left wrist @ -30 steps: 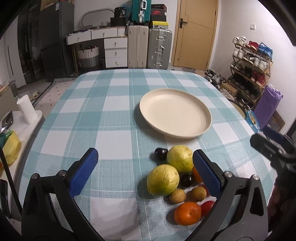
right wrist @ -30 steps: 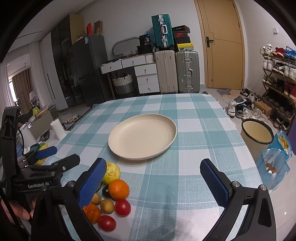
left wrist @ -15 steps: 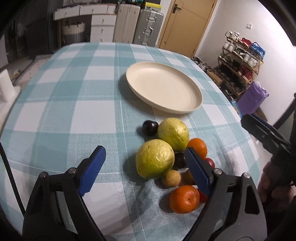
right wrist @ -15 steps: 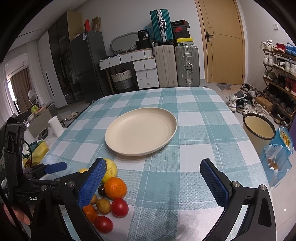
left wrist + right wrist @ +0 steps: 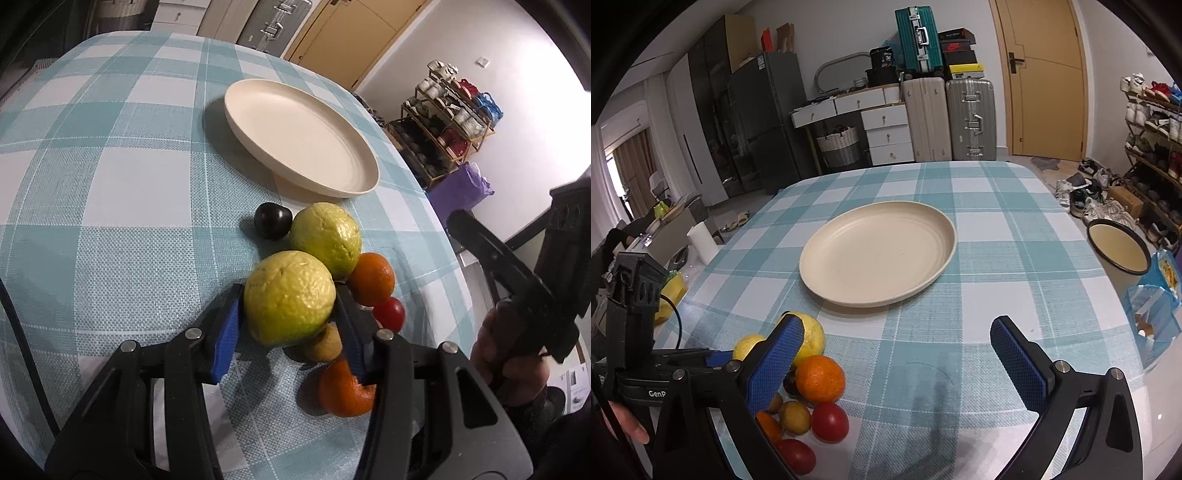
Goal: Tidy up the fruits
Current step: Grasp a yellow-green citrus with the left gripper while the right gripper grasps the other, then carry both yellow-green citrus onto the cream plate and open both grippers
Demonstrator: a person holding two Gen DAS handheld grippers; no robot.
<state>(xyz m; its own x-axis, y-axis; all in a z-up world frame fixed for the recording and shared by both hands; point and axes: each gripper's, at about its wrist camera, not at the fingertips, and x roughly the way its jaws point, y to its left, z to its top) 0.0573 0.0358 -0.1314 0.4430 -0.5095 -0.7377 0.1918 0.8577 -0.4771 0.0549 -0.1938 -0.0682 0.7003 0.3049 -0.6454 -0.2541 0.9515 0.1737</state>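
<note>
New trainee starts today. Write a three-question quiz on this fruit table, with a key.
1. True or false: the cream plate already holds fruit.
2. Which fruit sits between the pads of the left gripper? A) dark plum B) near yellow-green guava C) orange
3. Fill in: the right gripper is ____, with nothing between its fingers.

Key: 1 false; 2 B, the jaws have just been closing around it; 3 open.

Left gripper (image 5: 290, 317) is now lower and tilted steeper than a second ago, down at the fruit pile. Jaws have just been closing from wide open; blue pads now flank the near guava (image 5: 289, 297), touching it.
</note>
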